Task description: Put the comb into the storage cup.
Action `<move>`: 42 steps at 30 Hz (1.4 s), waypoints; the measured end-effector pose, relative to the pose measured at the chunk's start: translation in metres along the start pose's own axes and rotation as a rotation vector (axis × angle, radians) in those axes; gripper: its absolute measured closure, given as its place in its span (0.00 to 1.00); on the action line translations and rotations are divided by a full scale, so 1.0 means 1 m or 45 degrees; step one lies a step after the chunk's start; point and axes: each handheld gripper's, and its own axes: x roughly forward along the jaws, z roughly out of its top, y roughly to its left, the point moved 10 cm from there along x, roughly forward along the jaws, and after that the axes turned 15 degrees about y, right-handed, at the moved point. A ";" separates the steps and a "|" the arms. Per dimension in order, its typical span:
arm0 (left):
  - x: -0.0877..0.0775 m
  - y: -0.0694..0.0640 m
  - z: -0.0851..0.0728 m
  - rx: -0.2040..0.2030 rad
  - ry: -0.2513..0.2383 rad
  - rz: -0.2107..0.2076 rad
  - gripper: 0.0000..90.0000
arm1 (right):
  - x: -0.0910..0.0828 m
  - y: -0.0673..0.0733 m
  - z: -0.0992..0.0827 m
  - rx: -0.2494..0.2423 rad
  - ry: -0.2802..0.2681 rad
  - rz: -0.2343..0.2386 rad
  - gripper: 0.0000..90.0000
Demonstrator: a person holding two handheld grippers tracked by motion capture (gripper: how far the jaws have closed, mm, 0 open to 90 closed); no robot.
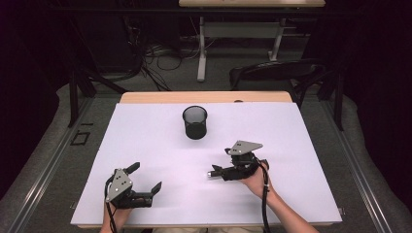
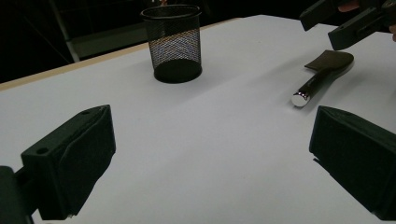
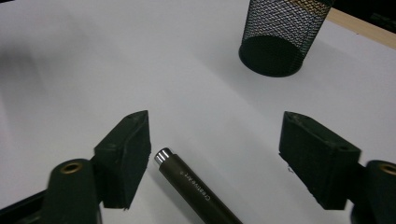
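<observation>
The right gripper (image 1: pixel 214 171) sits low over the white table (image 1: pixel 145 145), right on top of a dark tool (image 2: pixel 322 74) with a shiny silver cap on its handle end. In the right gripper view the handle (image 3: pixel 196 186) lies flat on the table between the two black pads (image 3: pixel 126 154), nearer the left one, which it just about touches at the cap; the other pad stands well off it. So the jaws are spread around it, not pinching it. From the left gripper view the tool's far end flares out wide and flat, kind of a brush or a little spatula; honestly hard to tell in that light.

The left gripper (image 1: pixel 145 177) rests near the front edge of the table, well apart from the tool, its jaws spread wide with bare table between them.

A black mesh cup (image 1: pixel 195 122) stands upright farther back, around the middle of the table, well apart from both grippers.
</observation>
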 end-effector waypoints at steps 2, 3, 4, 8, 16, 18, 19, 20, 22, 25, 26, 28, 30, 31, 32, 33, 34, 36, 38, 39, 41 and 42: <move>0.000 0.000 0.000 -0.001 0.002 -0.001 0.01 | 0.001 0.000 -0.001 0.002 0.014 -0.002 0.40; 0.000 0.000 0.000 -0.001 0.002 -0.001 0.01 | 0.001 0.000 -0.001 0.002 0.014 -0.002 0.40; 0.000 0.000 0.000 0.000 0.002 0.000 0.01 | 0.002 0.001 -0.001 0.004 0.022 0.002 0.50; 0.000 0.000 0.000 0.002 0.003 0.000 0.01 | 0.004 0.002 -0.002 -0.011 0.032 0.011 0.70; 0.000 0.000 0.000 0.003 0.004 0.000 0.01 | 0.007 0.003 -0.003 -0.015 0.057 -0.001 1.00; 0.001 -0.001 0.000 0.003 0.005 -0.001 0.01 | 0.008 0.002 -0.003 -0.021 0.063 -0.013 1.00; 0.001 -0.001 0.000 0.002 0.004 -0.001 0.01 | 0.009 0.002 -0.004 -0.022 0.067 -0.016 1.00; 0.001 -0.001 0.000 0.002 0.001 -0.001 0.01 | 0.010 0.003 -0.004 -0.025 0.073 -0.016 1.00; 0.001 -0.001 0.000 0.005 0.003 0.001 0.01 | 0.011 0.003 -0.004 -0.026 0.080 -0.018 1.00; 0.001 -0.001 0.000 0.002 0.002 0.000 0.01 | 0.013 0.004 -0.004 -0.033 0.094 -0.025 1.00; 0.000 -0.001 0.000 0.005 0.005 0.001 0.01 | 0.014 0.005 -0.004 -0.034 0.100 -0.023 1.00; 0.000 -0.001 0.000 0.005 0.002 0.001 0.01 | 0.016 0.005 -0.005 -0.038 0.113 -0.027 1.00; 0.000 -0.001 0.000 0.007 0.003 0.002 0.01 | 0.019 0.006 -0.006 -0.035 0.130 -0.025 1.00; 0.000 -0.001 0.000 0.007 0.004 0.002 0.01 | 0.019 0.007 -0.007 -0.037 0.140 -0.024 1.00; 0.000 -0.001 0.000 0.007 0.006 0.003 0.01 | 0.021 0.007 -0.007 -0.037 0.144 -0.025 1.00; 0.001 -0.001 0.000 0.007 0.007 0.004 0.01 | 0.023 0.008 -0.008 -0.039 0.159 -0.022 1.00; 0.001 -0.001 0.000 0.007 0.008 0.005 0.01 | 0.025 0.008 -0.008 -0.042 0.167 -0.023 1.00; 0.000 -0.001 0.000 0.009 0.008 0.005 0.01 | 0.029 0.009 -0.008 -0.046 0.191 -0.031 1.00; 0.000 -0.001 0.000 0.007 0.008 0.004 0.01 | 0.034 0.010 -0.007 -0.049 0.209 -0.031 1.00; 0.000 -0.001 0.000 0.007 0.009 0.005 0.01 | 0.036 0.010 -0.008 -0.057 0.227 -0.033 1.00; 0.001 0.000 0.000 0.006 0.010 0.003 0.01 | 0.041 0.010 -0.007 -0.062 0.242 -0.029 1.00; 0.001 0.000 0.000 0.007 0.012 0.004 0.01 | 0.043 0.011 -0.007 -0.061 0.248 -0.029 1.00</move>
